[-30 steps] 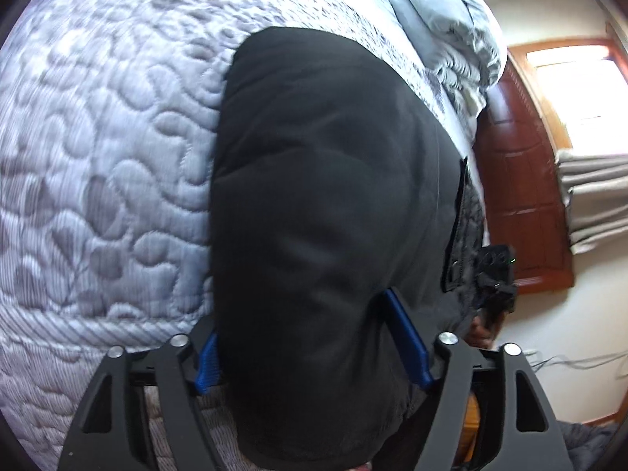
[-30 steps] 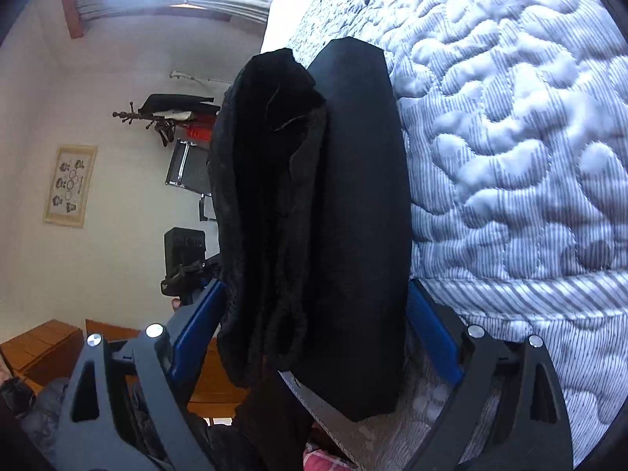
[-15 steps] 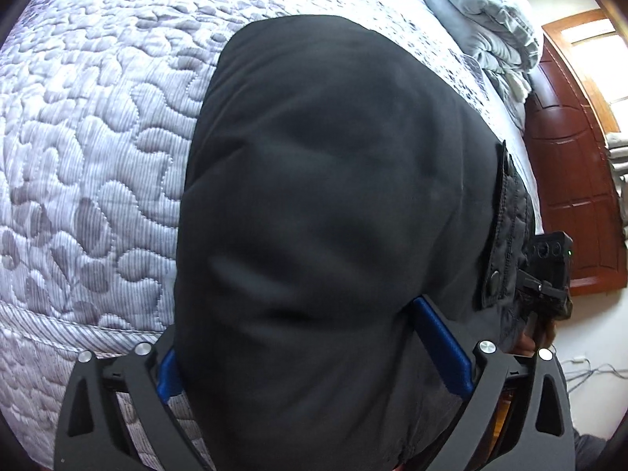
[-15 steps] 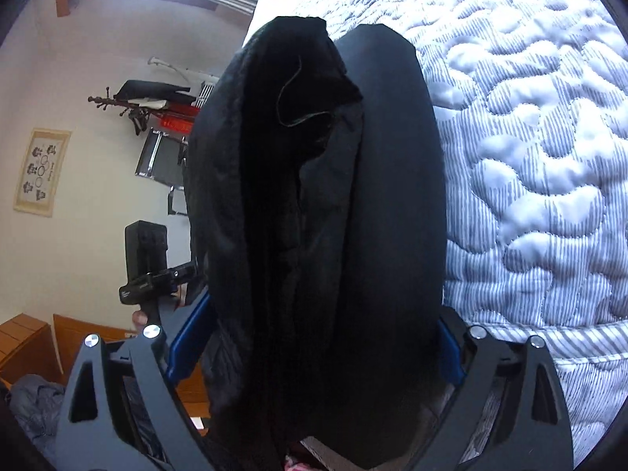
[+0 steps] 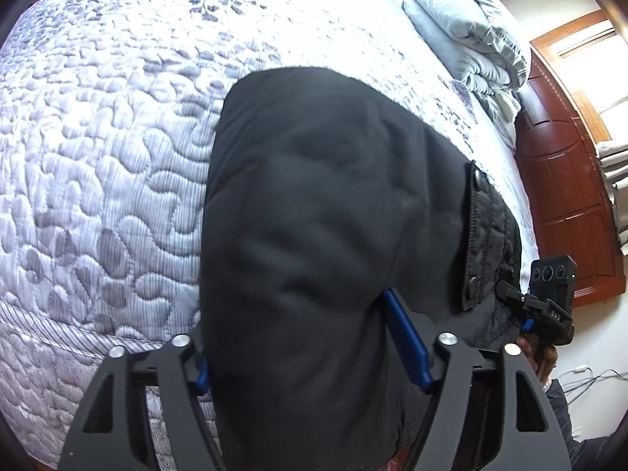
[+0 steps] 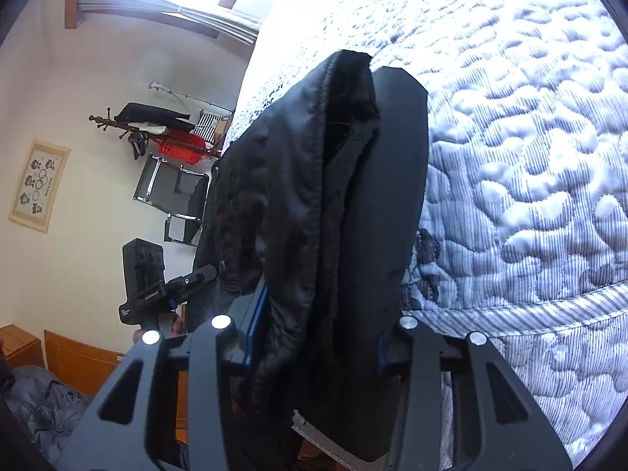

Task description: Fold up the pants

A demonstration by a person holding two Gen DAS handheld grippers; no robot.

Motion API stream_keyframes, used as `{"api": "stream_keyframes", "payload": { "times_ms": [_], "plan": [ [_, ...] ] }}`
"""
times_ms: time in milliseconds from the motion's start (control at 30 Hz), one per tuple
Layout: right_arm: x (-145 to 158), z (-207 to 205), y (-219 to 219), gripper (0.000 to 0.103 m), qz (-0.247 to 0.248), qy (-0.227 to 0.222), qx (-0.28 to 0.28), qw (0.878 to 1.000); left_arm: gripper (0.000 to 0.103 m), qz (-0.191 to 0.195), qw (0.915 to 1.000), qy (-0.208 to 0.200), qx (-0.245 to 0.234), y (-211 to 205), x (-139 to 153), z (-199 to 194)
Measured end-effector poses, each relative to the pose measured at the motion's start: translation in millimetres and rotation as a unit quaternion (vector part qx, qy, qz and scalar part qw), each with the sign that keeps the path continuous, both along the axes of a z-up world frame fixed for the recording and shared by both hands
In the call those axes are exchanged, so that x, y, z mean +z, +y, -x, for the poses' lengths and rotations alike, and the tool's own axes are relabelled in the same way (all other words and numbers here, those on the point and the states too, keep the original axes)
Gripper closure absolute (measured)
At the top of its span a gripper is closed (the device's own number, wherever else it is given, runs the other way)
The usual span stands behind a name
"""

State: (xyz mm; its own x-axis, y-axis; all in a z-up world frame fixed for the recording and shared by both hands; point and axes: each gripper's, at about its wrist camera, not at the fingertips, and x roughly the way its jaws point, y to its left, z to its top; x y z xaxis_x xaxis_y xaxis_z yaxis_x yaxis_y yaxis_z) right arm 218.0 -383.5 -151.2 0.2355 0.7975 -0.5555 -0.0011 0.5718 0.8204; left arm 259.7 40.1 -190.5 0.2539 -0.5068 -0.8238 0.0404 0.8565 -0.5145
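The left gripper point(image 5: 310, 337) has its black metal jaws drawn in on a thick wad of the pants point(image 5: 314, 235), with the blue pad of one finger point(image 5: 406, 343) pressed against the cloth at about 4 o'clock and the other blue pad barely showing at 7 o'clock. The right gripper point(image 6: 318, 333) is likewise clamped on the pants point(image 6: 341, 204), its blue pads almost buried on both sides of the bundle.

The pants are matte black and heavy-looking. In the left wrist view they bulge as a rounded, softly creased mass from the jaws up toward 12 o'clock, with a quilted, stitched lining and a snap showing along the edge at 3 o'clock. In the right wrist view they are doubled into several upright layers: a smooth outer panel toward 2 o'clock and a fuzzy, seamed inner layer toward 11 o'clock. A pale tag or hem strip shows at 6 o'clock.

Beyond the pants lies the bed's quilt point(image 5: 98, 176), pale grey-white with puffy, meandering stitched cells and a ribbed border. A folded grey blanket point(image 5: 467, 35) sits at 1 o'clock in the left wrist view, with a reddish wooden headboard point(image 5: 565, 204) at 3 o'clock. The right wrist view shows a framed picture point(image 6: 37, 184) at 9 o'clock.
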Motion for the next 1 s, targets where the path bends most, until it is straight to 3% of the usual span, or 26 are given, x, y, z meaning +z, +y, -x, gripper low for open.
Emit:
{"api": "stream_keyframes", "payload": {
  "times_ms": [200,600,1000],
  "plan": [
    [17.5,-0.2,8.2,0.065,0.006,-0.021,0.004,1.0,0.043,0.014,0.9996,-0.024,0.002,9.7,9.6,-2.1],
    [59.6,-33.8,16.1,0.065,0.013,-0.087,0.022,0.996,0.043,0.043,0.9969,-0.066,0.004,3.2,31.0,-28.8],
    [100.9,-74.4,15.5,0.065,0.01,-0.157,0.026,0.987,0.043,0.057,0.9909,-0.121,0.013,5.9,76.2,-58.9]
  ]
}}
